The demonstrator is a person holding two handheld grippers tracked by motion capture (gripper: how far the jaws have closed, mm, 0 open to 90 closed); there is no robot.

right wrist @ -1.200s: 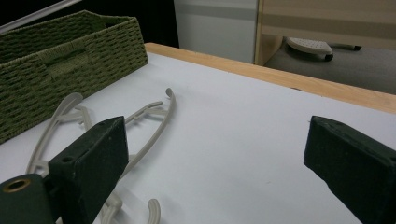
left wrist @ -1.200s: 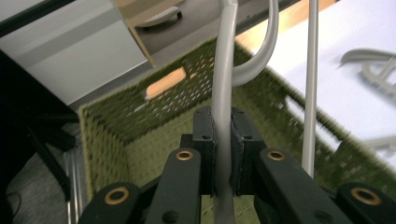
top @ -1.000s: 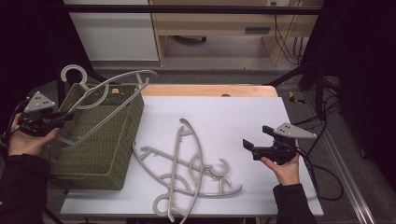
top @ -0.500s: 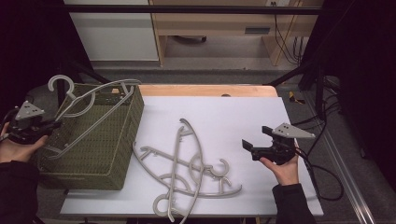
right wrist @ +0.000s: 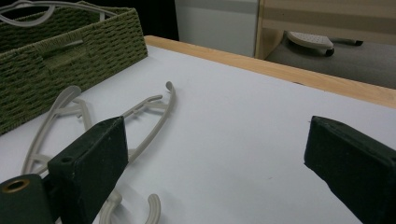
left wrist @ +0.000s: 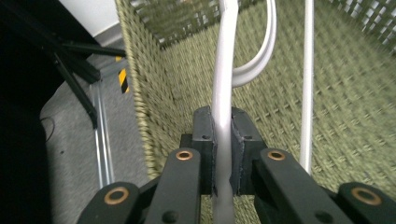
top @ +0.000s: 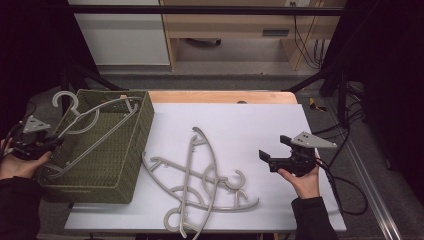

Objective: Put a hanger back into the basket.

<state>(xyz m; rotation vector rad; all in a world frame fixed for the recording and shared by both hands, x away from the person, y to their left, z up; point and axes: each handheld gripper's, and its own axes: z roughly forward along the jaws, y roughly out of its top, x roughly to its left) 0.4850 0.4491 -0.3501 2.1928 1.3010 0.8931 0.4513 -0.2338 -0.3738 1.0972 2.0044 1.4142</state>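
Observation:
A grey plastic hanger (top: 95, 125) lies slanted across the green woven basket (top: 140, 145) at the table's left, its hook sticking out over the far left rim. My left gripper (top: 44, 145) is shut on the hanger's near end at the basket's left side. The left gripper view shows the pads (left wrist: 205, 135) pressed on the grey bar (left wrist: 224, 79), with the basket's weave (left wrist: 187, 70) behind. Several more grey hangers (top: 200, 185) lie tangled on the white table top. To their right my right gripper (top: 267, 157) hovers open and empty; its jaws (right wrist: 215, 154) stand wide apart above the hangers (right wrist: 149, 116).
The white table top (top: 250, 120) has a wooden strip (top: 220, 96) along its far edge. Dark frame bars and cables stand at the right side. A cabinet and a wooden shelf unit (top: 225, 25) are beyond the table. The basket's side (right wrist: 56, 56) is in the right gripper view.
My left hand has moved left and down with the hanger, which now sits lower in the basket. The basket has shifted and settled flatter. The right gripper has stayed put.

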